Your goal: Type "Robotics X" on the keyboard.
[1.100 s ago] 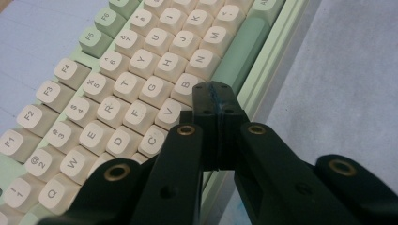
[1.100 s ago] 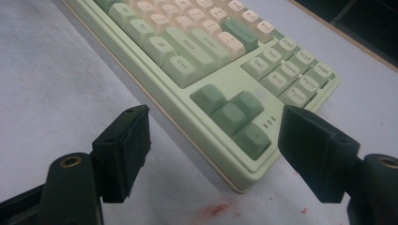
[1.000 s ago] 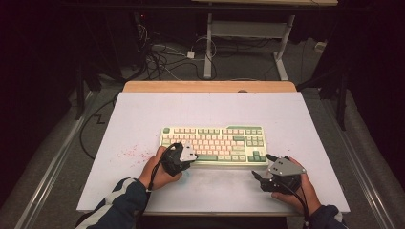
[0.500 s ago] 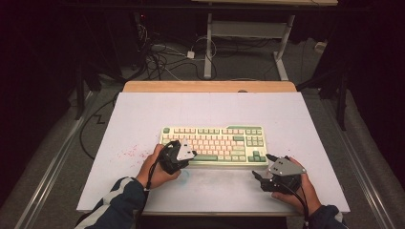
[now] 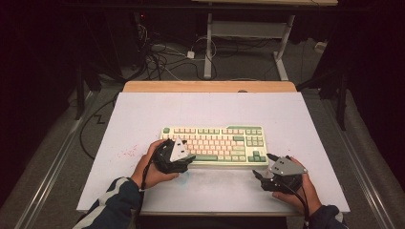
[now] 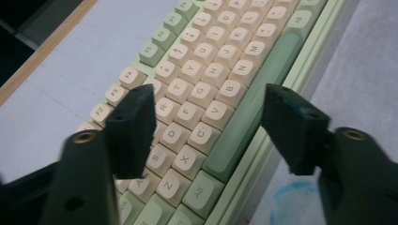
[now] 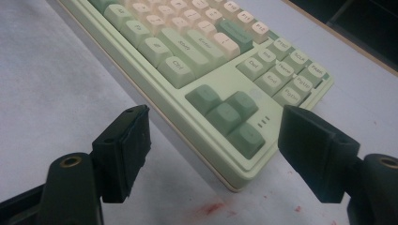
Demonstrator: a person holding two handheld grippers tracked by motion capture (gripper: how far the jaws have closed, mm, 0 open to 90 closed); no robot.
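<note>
From above, the keyboard (image 5: pixel 215 145) lies mid-table (image 5: pixel 143 114); the left gripper (image 5: pixel 187 157) hangs over its near-left edge, and the right gripper (image 5: pixel 260 167) waits by the near-right corner. The left gripper view shows jaws that have just been opening, holding nothing, astride the space bar (image 6: pixel 253 110): lower squarely before closing. In the right gripper view the jaws gape empty beside the arrow keys (image 7: pixel 230 115).

Keyboard at mid-table, one of your grippers at each near corner.

The pale green and cream plastic keyboard (image 5: pixel 215 145) lay on the white-topped table (image 5: pixel 143 114), long edge toward you. Your black two-jaw left gripper (image 5: pixel 188 157) sat over its near left corner, above the keys; your black two-jaw right gripper (image 5: pixel 261 166) lay on the table just beside its near right corner, by the arrow keys (image 7: pixel 227 115).
</note>
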